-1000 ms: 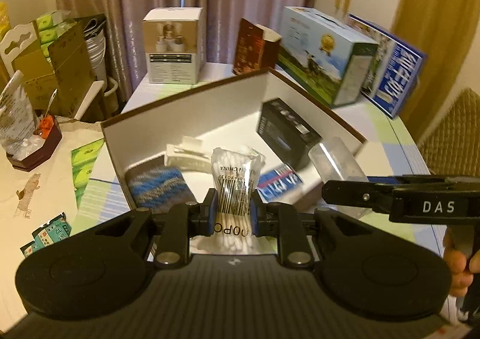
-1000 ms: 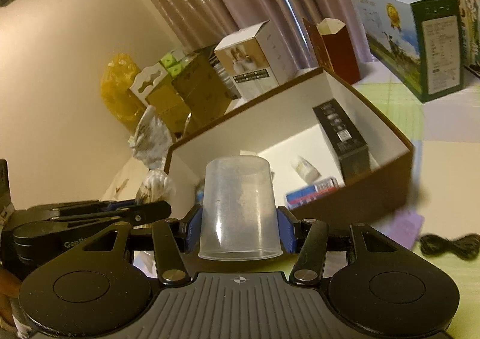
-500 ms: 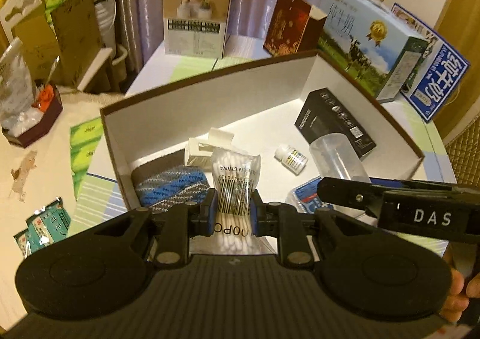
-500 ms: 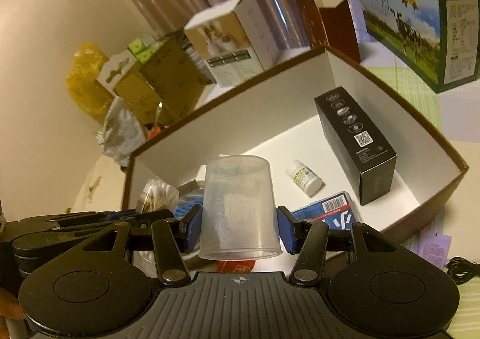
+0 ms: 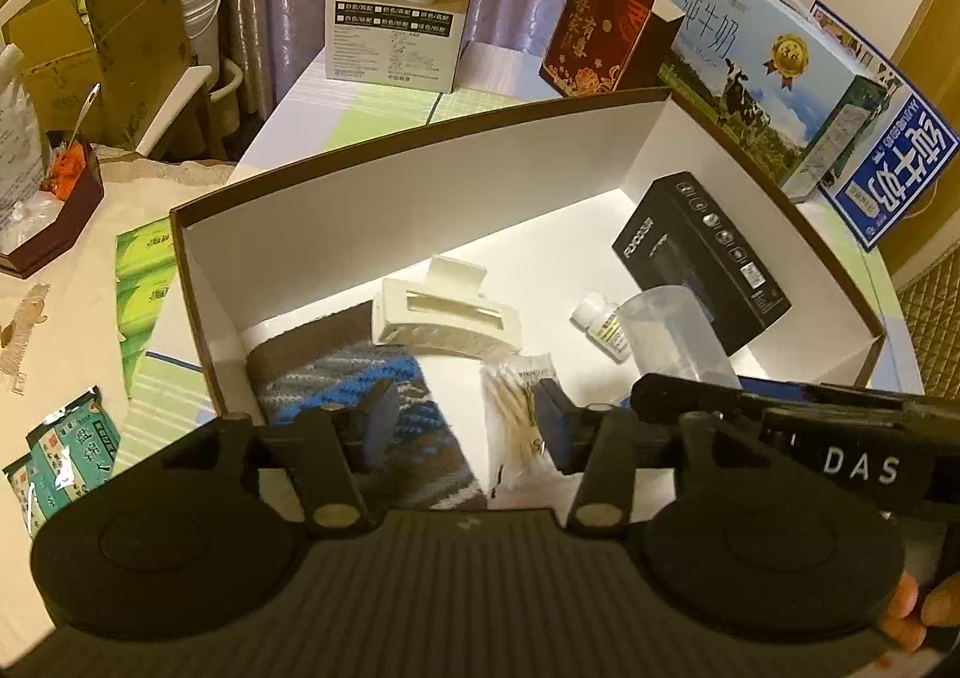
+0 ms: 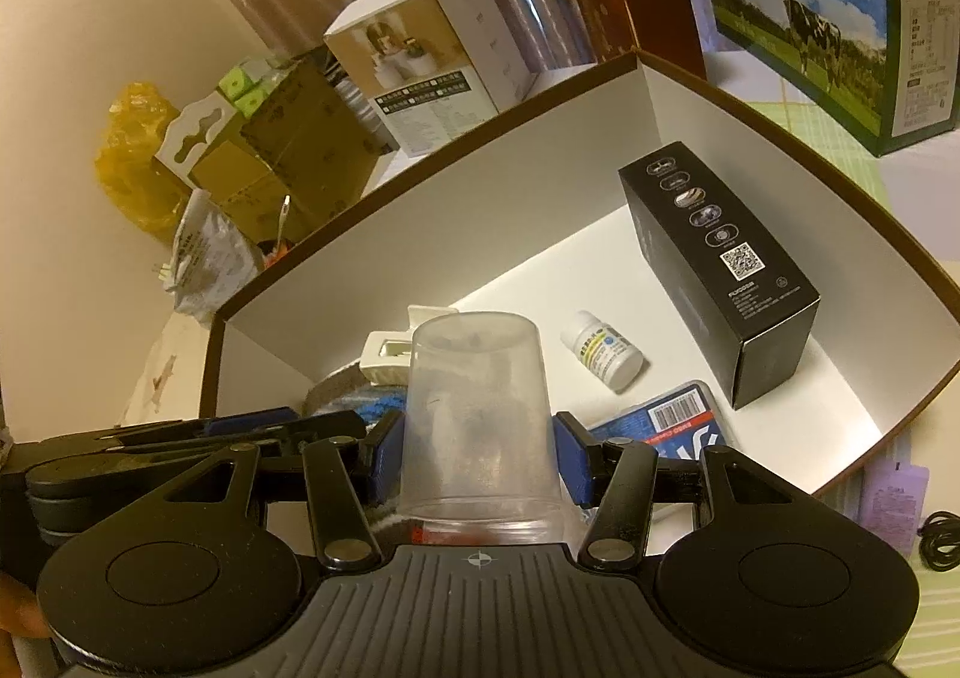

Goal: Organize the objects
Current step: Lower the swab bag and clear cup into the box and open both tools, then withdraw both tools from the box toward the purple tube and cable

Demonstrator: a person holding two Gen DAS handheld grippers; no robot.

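Two grippers hang over the near edge of the open box (image 5: pixel 420 180), side by side. The left gripper (image 5: pixel 465 426) has its jaws spread wide with nothing between them; the bag of cotton swabs (image 5: pixel 519 414) lies just below, against the right-hand pad, on the box floor beside the knitted cloth (image 5: pixel 354 390). It appears released, which fits the task of gathering loose things into the box. The right gripper (image 6: pixel 477 453) is clamped on an upturned clear plastic cup (image 6: pixel 477 408), gripped at its lower half with the rim toward the camera, and held above the box interior, presumably ready to be set down.

Contents already in the box: a white hair clip (image 5: pixel 444 312), a small white bottle (image 6: pixel 603 357) lying on its side, a black carton (image 6: pixel 720 270) along the right wall, and a blue barcoded packet (image 6: pixel 666 426) near the front. The free floor lies between the bottle and the far wall. The cloth, swabs and packet crowd the near side, so the cup needs carrying further in. The two grippers sit close together; contact is a risk.
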